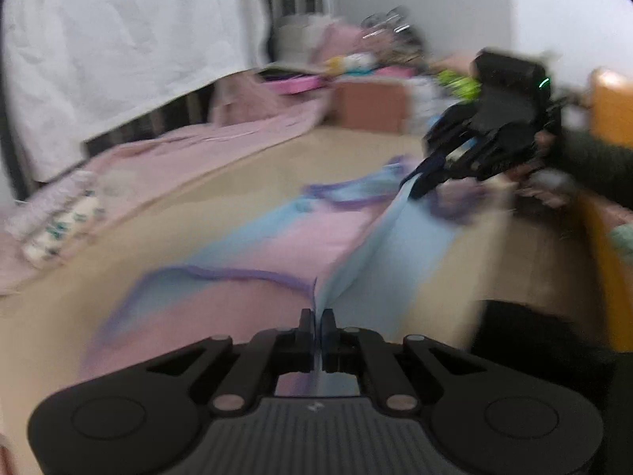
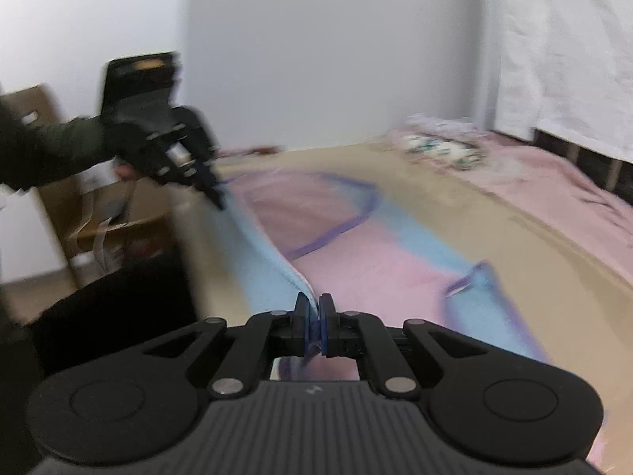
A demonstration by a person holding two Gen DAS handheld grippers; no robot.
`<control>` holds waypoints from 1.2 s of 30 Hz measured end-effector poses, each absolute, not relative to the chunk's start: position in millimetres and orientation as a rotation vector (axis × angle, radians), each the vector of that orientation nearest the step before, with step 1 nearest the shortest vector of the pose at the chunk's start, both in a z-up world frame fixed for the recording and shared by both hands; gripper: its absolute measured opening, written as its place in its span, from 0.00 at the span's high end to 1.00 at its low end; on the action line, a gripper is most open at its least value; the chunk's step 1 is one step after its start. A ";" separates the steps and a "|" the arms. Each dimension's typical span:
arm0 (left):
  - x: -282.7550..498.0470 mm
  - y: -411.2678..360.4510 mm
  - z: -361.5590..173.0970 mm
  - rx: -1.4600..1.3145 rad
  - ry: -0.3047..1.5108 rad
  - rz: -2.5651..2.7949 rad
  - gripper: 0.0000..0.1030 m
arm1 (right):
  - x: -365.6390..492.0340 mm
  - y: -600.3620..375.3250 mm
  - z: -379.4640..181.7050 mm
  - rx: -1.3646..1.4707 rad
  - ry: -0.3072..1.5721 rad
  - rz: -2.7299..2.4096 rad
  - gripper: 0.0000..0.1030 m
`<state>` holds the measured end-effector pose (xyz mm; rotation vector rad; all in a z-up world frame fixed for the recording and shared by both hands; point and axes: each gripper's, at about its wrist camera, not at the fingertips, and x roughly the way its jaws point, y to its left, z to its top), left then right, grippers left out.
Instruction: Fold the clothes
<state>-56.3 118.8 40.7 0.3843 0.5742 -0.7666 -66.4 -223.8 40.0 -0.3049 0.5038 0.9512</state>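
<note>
A pink and light-blue garment with purple trim (image 1: 277, 237) lies spread on the tan bed surface (image 1: 221, 182). My left gripper (image 1: 316, 318) is shut on the garment's light-blue edge, which rises as a taut fold. The right gripper (image 1: 415, 186) shows at the far right, shut on the other end of that edge. In the right wrist view the right gripper (image 2: 315, 308) is shut on the blue edge of the garment (image 2: 376, 261), and the left gripper (image 2: 217, 198) holds the same edge at the left. Both views are blurred.
A pink blanket (image 1: 190, 146) lies along the far side under a white curtain (image 1: 118, 51). Patterned folded cloth (image 1: 63, 225) sits on it. Clutter and a box (image 1: 372, 107) stand at the bed's end. Cardboard boxes (image 2: 99, 213) stand beside the bed.
</note>
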 end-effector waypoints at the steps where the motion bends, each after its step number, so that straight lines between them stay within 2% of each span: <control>1: -43.5 118.1 40.4 0.395 0.590 -0.698 0.89 | -51.2 -220.7 40.6 -0.289 0.514 0.898 0.95; 4: -25.4 128.9 42.5 0.386 0.611 -0.559 0.86 | -19.1 -219.3 32.6 -0.299 0.600 0.737 0.74; 5: -29.5 139.1 44.7 0.364 0.605 -0.546 0.84 | -25.0 -230.3 35.9 -0.301 0.577 0.725 0.72; 6: -33.5 149.2 46.9 0.341 0.599 -0.533 0.76 | -30.8 -241.3 39.1 -0.302 0.554 0.712 0.66; 7: -38.3 158.6 48.3 0.316 0.595 -0.524 0.64 | -38.8 -254.2 42.4 -0.295 0.533 0.704 0.60; 8: -45.4 165.5 46.7 0.285 0.599 -0.535 0.59 | -52.2 -272.0 46.3 -0.265 0.514 0.710 0.47; 9: -52.4 171.3 44.5 0.258 0.603 -0.546 0.57 | -65.6 -289.8 50.1 -0.235 0.495 0.716 0.40; 11: -61.2 171.6 34.5 0.249 0.611 -0.567 0.57 | -91.3 -319.0 50.3 -0.189 0.501 0.743 0.37; 14: -66.9 168.0 19.7 0.241 0.639 -0.575 0.58 | -121.4 -338.7 33.6 -0.219 0.557 0.743 0.38; 15: -67.0 167.1 15.6 0.235 0.650 -0.569 0.58 | -126.3 -339.1 25.7 -0.255 0.580 0.727 0.44; 16: -67.3 168.9 11.4 0.223 0.653 -0.559 0.57 | -128.6 -339.2 18.8 -0.285 0.604 0.712 0.54; 17: -67.7 170.6 7.9 0.211 0.655 -0.549 0.59 | -124.1 -338.7 14.2 -0.301 0.631 0.702 0.84; 18: -68.2 171.9 7.1 0.199 0.657 -0.536 0.59 | -120.3 -339.9 10.9 -0.306 0.648 0.690 0.93; 20: -69.4 172.2 6.2 0.200 0.652 -0.508 0.59 | -108.7 -348.6 14.5 -0.270 0.646 0.639 0.97; 23: -76.1 172.4 4.9 0.206 0.635 -0.456 0.59 | -90.3 -354.6 18.0 -0.257 0.677 0.572 0.97; 25: -83.9 174.3 4.3 0.217 0.621 -0.418 0.59 | -82.7 -355.2 18.5 -0.257 0.699 0.532 0.93; 29: -102.5 196.2 15.2 0.161 0.603 -0.368 0.61 | -91.2 -351.5 28.4 -0.258 0.646 0.511 0.69; 30: -103.6 201.4 21.0 0.135 0.585 -0.379 0.60 | -99.5 -345.4 32.7 -0.252 0.601 0.535 0.58; 32: -98.2 206.0 29.5 0.069 0.569 -0.414 0.53 | -110.0 -328.1 37.1 -0.228 0.530 0.603 0.49; 36: -74.2 200.8 24.3 0.035 0.601 -0.453 0.52 | -100.0 -267.4 24.8 -0.211 0.490 0.750 0.50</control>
